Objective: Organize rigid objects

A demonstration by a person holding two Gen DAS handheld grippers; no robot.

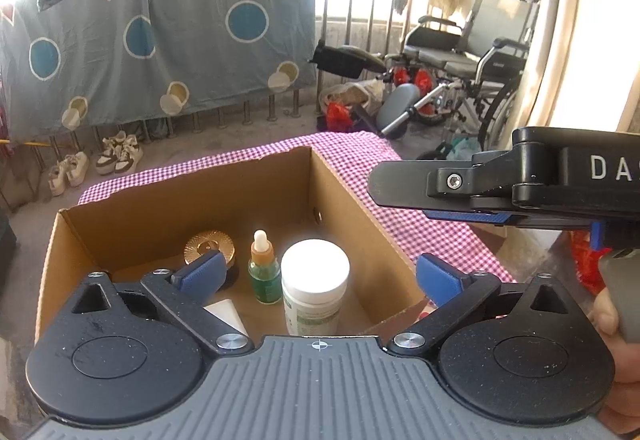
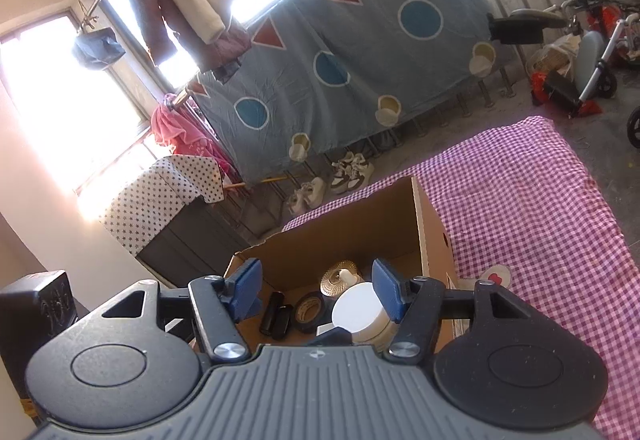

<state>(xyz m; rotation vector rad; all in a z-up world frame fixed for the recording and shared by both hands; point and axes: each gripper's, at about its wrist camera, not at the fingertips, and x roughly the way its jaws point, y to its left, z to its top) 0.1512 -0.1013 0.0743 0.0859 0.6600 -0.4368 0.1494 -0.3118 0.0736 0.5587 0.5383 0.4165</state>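
An open cardboard box (image 1: 180, 196) stands on a pink checked cloth (image 1: 360, 156). Inside it are a white-capped bottle (image 1: 314, 272), a green dropper bottle (image 1: 264, 272) and a gold-lidded jar (image 1: 210, 246). My left gripper (image 1: 319, 274) hangs above the box's near side, jaws wide open and touching nothing. The right wrist view shows the same box (image 2: 434, 236) with the white cap (image 2: 358, 310), gold lid (image 2: 340, 276), a black tape roll (image 2: 310, 310) and black tubes (image 2: 272, 314). My right gripper (image 2: 317, 290) is open above them with nothing in it.
The right gripper's black finger (image 1: 400, 186) reaches in from the right, with a hand (image 1: 608, 316) below it. Behind are a patterned blue blanket (image 1: 160, 40) on a railing, shoes (image 1: 116, 156), a wheelchair (image 1: 460, 52) and a star-cloth cabinet (image 2: 160, 192).
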